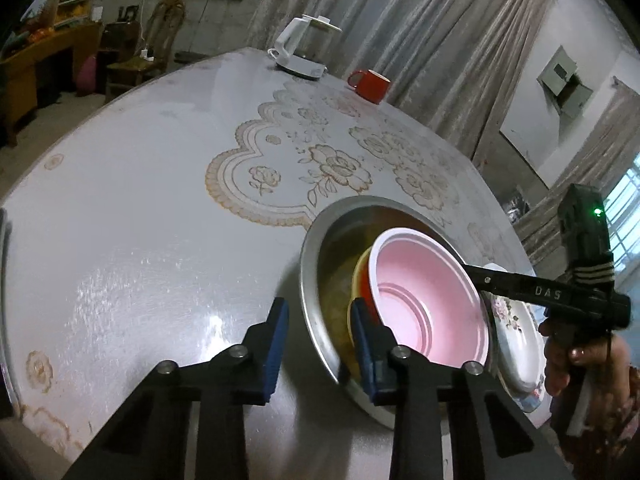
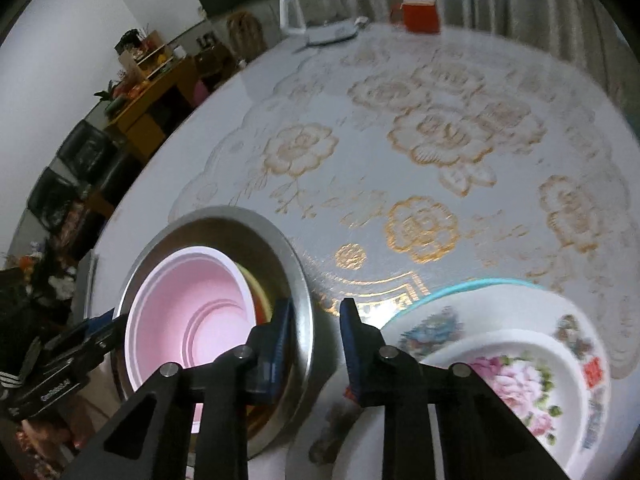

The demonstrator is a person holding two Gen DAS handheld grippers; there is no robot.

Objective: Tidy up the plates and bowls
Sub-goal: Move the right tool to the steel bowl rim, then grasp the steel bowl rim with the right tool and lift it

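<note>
The left tool (image 1: 318,342) straddles the near rim of a metal basin (image 1: 312,280) on the tabletop (image 1: 160,200): one finger outside the wall, the other inside, with a gap showing between the pads and the rim, so the jaws stand apart around it without clamping. Inside the basin, just ahead of this tool, a pink bowl (image 1: 428,300) sits nested on a yellow and a red dish. The right tool (image 2: 314,344) straddles the opposite rim in the same way, jaws apart, one finger inside the basin, one outside. Just to the outer side of the right tool lies a stack of flowered plates (image 2: 520,368). Far beyond both tools stand a white kettle (image 1: 298,50) and a red mug (image 1: 370,85).
</note>
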